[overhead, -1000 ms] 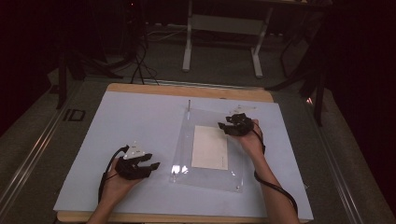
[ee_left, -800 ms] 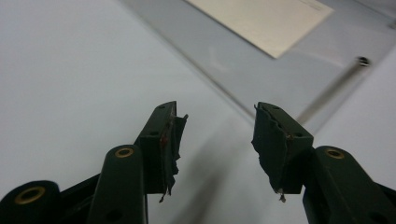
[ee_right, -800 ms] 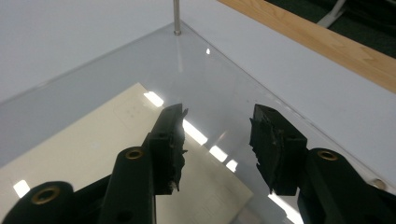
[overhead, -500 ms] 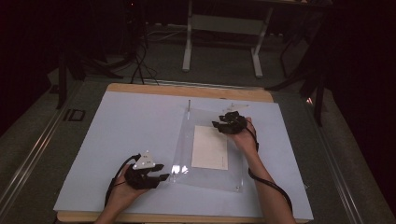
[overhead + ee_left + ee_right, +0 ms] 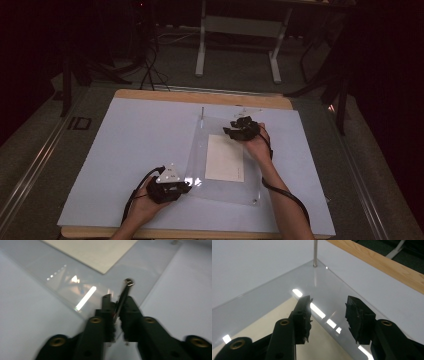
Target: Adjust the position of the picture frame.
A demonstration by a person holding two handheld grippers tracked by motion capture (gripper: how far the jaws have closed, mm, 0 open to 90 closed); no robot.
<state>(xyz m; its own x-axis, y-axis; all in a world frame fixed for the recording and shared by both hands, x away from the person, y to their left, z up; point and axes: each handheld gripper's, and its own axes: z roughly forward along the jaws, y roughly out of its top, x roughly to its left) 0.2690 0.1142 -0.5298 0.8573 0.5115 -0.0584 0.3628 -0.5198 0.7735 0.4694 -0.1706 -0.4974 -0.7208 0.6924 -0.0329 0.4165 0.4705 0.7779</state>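
Observation:
A clear plastic plate [image 5: 220, 187] lies on the white board [image 5: 135, 145] over a cream sheet of paper [image 5: 225, 157]. At the plate's near left corner, my left gripper [image 5: 186, 186] is shut on a thin metal pin [image 5: 124, 293] with a round head. The pin stands tilted between the jaws, over the plate's corner [image 5: 62, 282], with the paper [image 5: 95, 252] beyond it. Above the far end of the plate [image 5: 274, 292], my right gripper [image 5: 231, 128] hangs open and holds nothing. An upright metal post [image 5: 314, 252] stands at the far left corner ahead of it.
The wooden table edge [image 5: 200, 96] runs behind the board. A small screw [image 5: 255, 201] sits at the plate's near right corner. Cables trail from both grippers over the board. Dark floor, a metal frame [image 5: 240, 30] and stands lie beyond the table.
My left gripper has moved right and slightly nearer, up to the plate's near left corner. My right gripper has shifted a little to the left over the plate's far end.

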